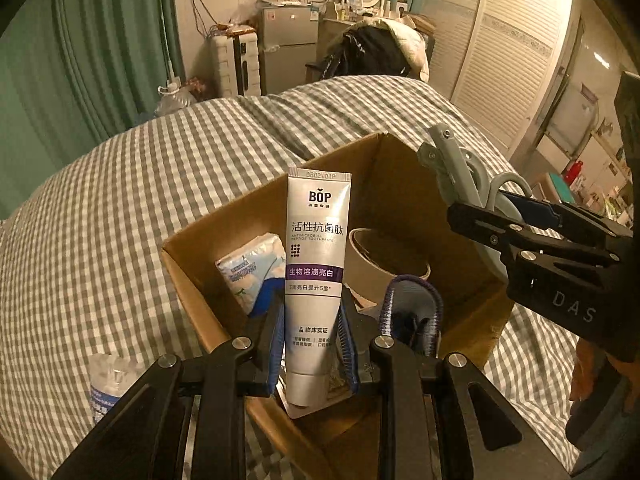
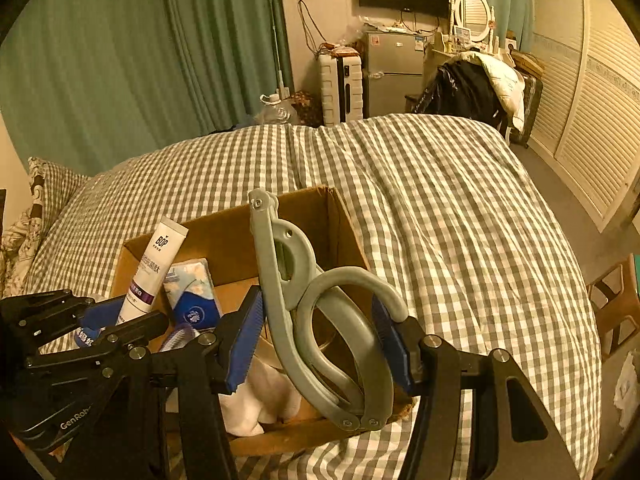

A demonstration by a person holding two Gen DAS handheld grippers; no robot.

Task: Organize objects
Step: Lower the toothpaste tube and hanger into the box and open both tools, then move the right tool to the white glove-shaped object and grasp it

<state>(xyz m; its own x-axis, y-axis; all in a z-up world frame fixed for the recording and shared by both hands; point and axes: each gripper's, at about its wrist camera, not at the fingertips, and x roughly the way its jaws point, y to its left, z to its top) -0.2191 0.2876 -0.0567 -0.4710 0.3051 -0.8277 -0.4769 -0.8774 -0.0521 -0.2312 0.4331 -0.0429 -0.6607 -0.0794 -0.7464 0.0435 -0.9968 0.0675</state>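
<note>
Left hand-held gripper [image 1: 310, 344]: clamped on the lower body of a BOP toothpaste tube [image 1: 316, 272], held upright over the near edge of the cardboard box [image 1: 192, 268] on the bed [image 1: 120, 184].
Right hand-held gripper [image 2: 320, 344]: pads pressed on a grey folding hanger [image 2: 304, 300] above the box.
Box contents: tissue pack [image 1: 252, 268], tape roll [image 1: 380, 268].
Risk: the smooth tube may slip or topple outside; the hinged hanger could swing and snag the box wall; the two tools may collide.

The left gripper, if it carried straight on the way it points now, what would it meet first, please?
Probably the inside of the cardboard box. The left gripper, shut on the toothpaste tube, points over the box's near rim, so the tube's far end would likely reach the back wall or the tissue pack first. Depth is unclear.
</note>
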